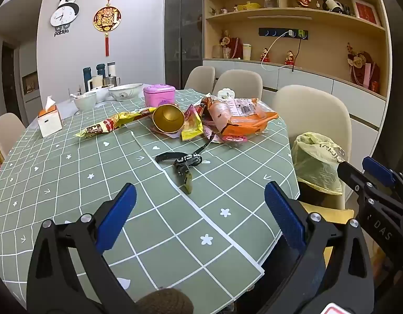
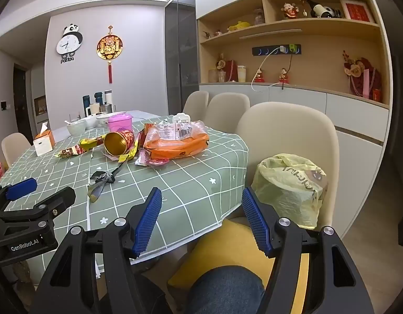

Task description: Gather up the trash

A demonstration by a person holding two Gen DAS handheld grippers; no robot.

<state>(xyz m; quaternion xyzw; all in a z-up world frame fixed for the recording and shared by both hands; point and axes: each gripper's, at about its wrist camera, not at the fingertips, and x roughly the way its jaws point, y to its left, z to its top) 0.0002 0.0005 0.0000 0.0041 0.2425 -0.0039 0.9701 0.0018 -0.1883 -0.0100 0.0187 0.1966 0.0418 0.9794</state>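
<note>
Trash lies strewn across the middle of the bench [image 1: 57, 183], on its green checked cloth, well ahead of both hand-held grippers.

Going left to right in the left wrist view: a long yellow-and-red snack wrapper [image 1: 115, 124] lies flat and crinkled. It looks feather-light and slippery, so a pinch across its narrow middle should serve better than a grab at an end.

Next is a gold-lined paper cup [image 1: 168, 119] on its side, mouth facing the camera. It is probably light and easy to crush; taking the rim wall between the pads seems safest.

Below it sits a twisted black wrapper [image 1: 184, 161], the nearest piece. It is thin and limp, and its bunched centre offers the best bite.

Further right is a small yellow sachet [image 1: 192, 125], then a big orange plastic bag [image 1: 243, 120], soft and floppy, touching the other scraps. Lifting it by a crumpled fold may drag neighbours along.

Off the bench edge, on a chair, stands a bin lined with a pale yellow bag [image 2: 290, 185], seemingly where it all goes.

The left hand-held gripper [image 1: 200, 216] hovers over the near bench, jaws spread wide and empty. The right hand-held gripper [image 2: 201, 221] is likewise wide apart, holding nothing, between bench edge and bin.
</note>
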